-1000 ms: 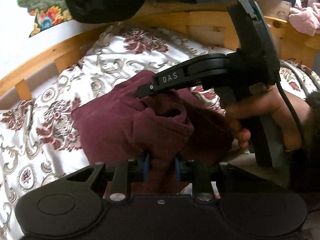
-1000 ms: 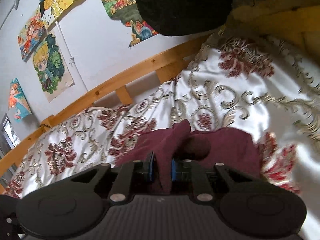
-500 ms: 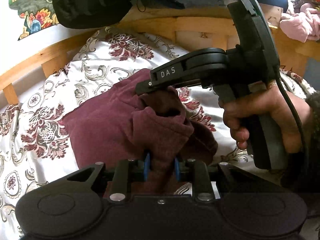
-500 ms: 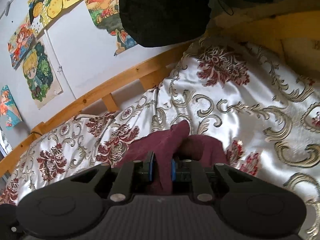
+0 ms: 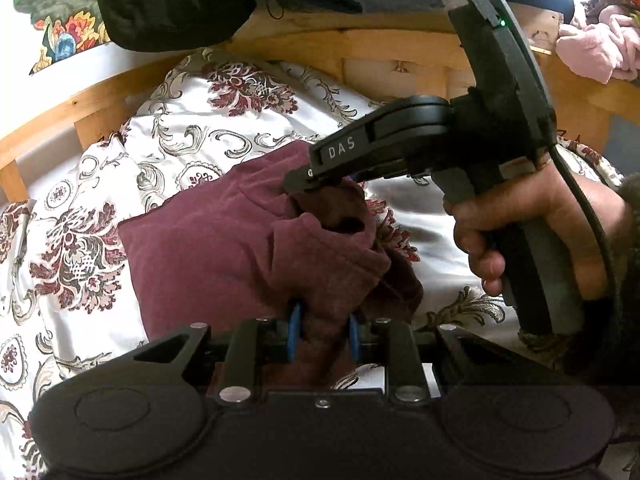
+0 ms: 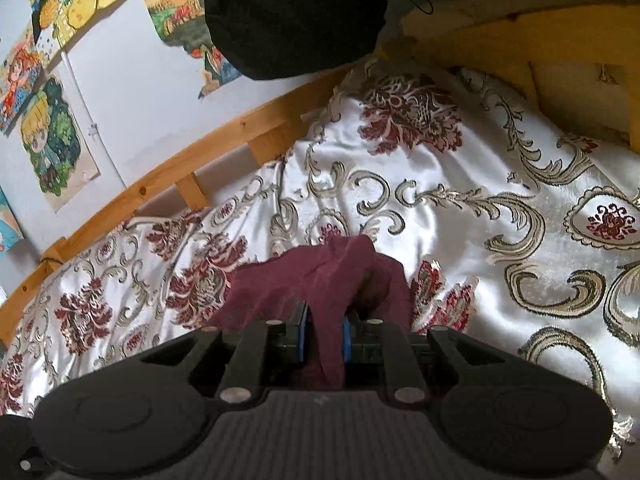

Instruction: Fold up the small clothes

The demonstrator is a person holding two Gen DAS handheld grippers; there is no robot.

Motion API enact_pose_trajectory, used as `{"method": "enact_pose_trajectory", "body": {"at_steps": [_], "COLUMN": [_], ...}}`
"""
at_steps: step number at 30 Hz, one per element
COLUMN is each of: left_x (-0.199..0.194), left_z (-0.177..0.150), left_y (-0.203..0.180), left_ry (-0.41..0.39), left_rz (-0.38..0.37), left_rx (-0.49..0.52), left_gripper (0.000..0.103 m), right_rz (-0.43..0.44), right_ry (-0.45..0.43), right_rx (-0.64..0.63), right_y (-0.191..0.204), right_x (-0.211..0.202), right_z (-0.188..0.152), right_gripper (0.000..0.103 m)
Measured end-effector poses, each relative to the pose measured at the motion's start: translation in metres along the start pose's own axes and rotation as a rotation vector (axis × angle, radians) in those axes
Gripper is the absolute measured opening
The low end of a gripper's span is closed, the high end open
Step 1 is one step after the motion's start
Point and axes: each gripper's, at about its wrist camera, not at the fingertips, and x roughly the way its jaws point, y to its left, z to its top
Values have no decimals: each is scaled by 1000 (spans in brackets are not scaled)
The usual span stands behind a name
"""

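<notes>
A small maroon garment lies bunched on the floral bedspread. My left gripper is shut on its near edge, the cloth pinched between the blue pads. My right gripper comes in from the right, held by a hand, and is shut on the garment's far upper edge. In the right wrist view the same garment is pinched in my right gripper, with the cloth lifted into a peak above the bedspread.
A wooden bed rail runs behind the bedspread, also seen in the right wrist view. A black cloth hangs above. Pink clothes sit at the top right. Posters hang on the wall.
Both grippers have carried the held garment edges across the bed; less of the garment lies flat in the right wrist view. Both grips stay shut.
</notes>
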Motion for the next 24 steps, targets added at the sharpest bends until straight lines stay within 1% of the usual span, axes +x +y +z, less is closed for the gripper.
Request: {"method": "enact_pose_trajectory", "body": {"at_steps": [3, 5, 6, 8, 9, 11, 12, 13, 14, 15, 16, 17, 20, 21, 22, 23, 24], "left_x": [0, 0, 0, -3, -5, -12, -15, -18, -22, -26, -31, -34, -48, -52, -57, -62, -67], "left_z": [-2, -5, -7, -7, -7, -8, -9, -10, -11, -13, -16, -17, -23, -24, -26, -29, -32], "left_y": [3, 7, 8, 13, 16, 21, 24, 26, 28, 29, 31, 32, 40, 43, 47, 52, 56], "left_ry": [-4, -10, -14, -24, -29, -49, -61, -73, -85, -97, -109, -116, -141, -150, -164, -180, -195], "left_rz": [-15, -33, -43, -64, -77, -99, -112, -125, -131, -132, -129, -124, -106, -95, -74, -43, -10], "left_rx": [-21, -47, -62, -103, -123, -168, -192, -215, -237, -256, -273, -284, -320, -331, -350, -372, -393], "left_gripper": [27, 28, 28, 30, 33, 39, 45, 52, 56, 64, 68, 70, 83, 92, 96, 102, 102], "right_rz": [-11, -20, -24, -34, -39, -40, -39, -41, -46, -54, -64, -72, -69, -64, -55, -43, -34], "right_ry": [23, 33, 36, 36, 34, 40, 46, 52, 59, 66, 71, 79, 114, 124, 135, 148, 152], "right_rx": [11, 13, 8, -3, -8, -10, -10, -12, -21, -38, -60, -84, -153, -175, -195, -216, -228], "right_y": [-2, -3, -3, -3, -3, -4, -4, -4, -2, 1, 4, 7, 19, 23, 26, 29, 31], "right_x": [2, 1, -1, -7, -11, -17, -21, -25, -29, -34, -38, -41, -50, -54, -58, -61, -64], "right_z": [-2, -2, -2, -1, 0, 3, 4, 5, 7, 8, 9, 11, 13, 13, 11, 7, 2], "right_gripper": [21, 29, 31, 49, 53, 65, 69, 77, 85, 88, 93, 96, 102, 103, 103, 103, 103]}}
